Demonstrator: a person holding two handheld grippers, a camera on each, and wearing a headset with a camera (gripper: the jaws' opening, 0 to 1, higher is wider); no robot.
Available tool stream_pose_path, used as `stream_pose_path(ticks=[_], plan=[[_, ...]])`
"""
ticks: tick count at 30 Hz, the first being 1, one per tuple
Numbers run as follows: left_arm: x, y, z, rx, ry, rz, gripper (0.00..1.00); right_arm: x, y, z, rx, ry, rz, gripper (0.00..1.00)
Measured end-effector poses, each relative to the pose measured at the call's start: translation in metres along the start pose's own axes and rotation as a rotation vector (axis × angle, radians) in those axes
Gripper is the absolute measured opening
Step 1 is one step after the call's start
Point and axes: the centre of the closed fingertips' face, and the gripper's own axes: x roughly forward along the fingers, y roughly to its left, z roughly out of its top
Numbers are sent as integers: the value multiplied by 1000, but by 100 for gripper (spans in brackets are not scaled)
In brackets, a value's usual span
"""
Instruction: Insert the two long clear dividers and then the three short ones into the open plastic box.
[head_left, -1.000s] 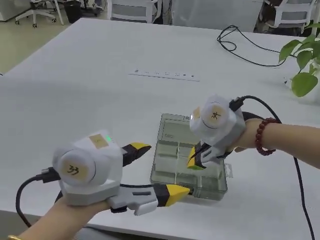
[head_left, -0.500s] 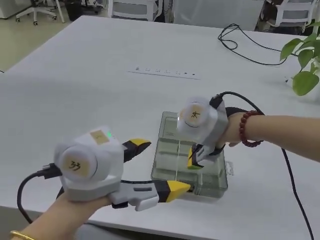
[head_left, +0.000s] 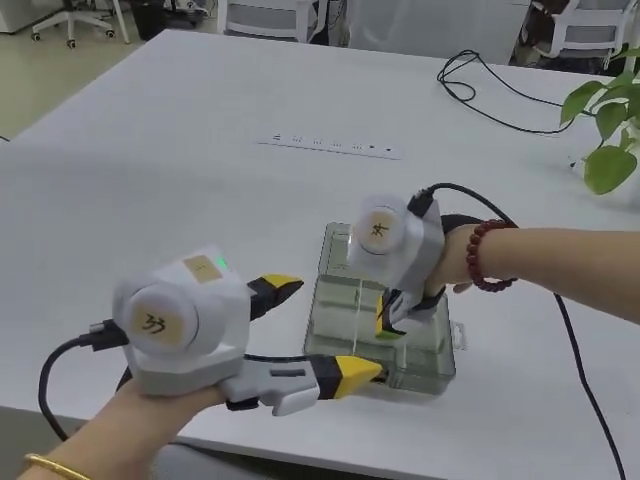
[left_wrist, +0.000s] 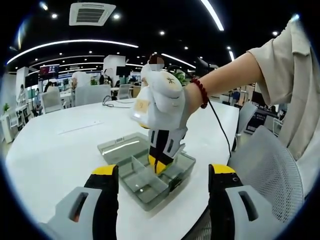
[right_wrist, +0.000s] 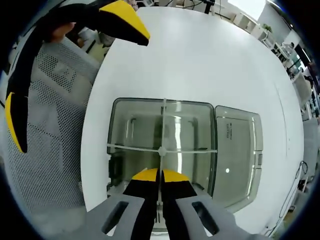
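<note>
On the white surface (head_left: 200, 180) sits the open plastic box (head_left: 330, 345), grey-clear, with two thin clear dividers (right_wrist: 187, 150) crossed inside. My right hand-held gripper (right_wrist: 160, 175) pinches the top edge of one divider (right_wrist: 162, 125), jaws nearly touching; my left hand-held gripper (left_wrist: 163, 172) hangs wide open, empty, beside the box.

From my end the box (head_left: 340, 330) reads as clear, glossy plastic with a grey-green tint. The divider (right_wrist: 163, 125) in it is the same clear stuff, thin and shiny. The desk (head_left: 200, 150) is white, smooth and matt. The left gripper (head_left: 330, 328) and right gripper (head_left: 388, 325) have matt white plastic shells and yellow-and-black jaws. The beads (head_left: 478, 255) look dark red and polished, and the cable (head_left: 480, 100) is black and rubbery.
</note>
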Motion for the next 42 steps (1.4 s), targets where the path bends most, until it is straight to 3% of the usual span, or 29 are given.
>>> stream_pose_path(ticks=[8,18,27,42], plan=[[0,1,-1,1,7,7,75,-1,0,2,13,-36,-17,4],[1,4,0,0,14,16,78,-15,1,17,64,-138,-34,17],[1,4,0,-3,25,18,82,-31,5,19,98,-198,-36,27],[0,2,3,1,35,25,87,-58,9,-8,147,-258,-59,39]])
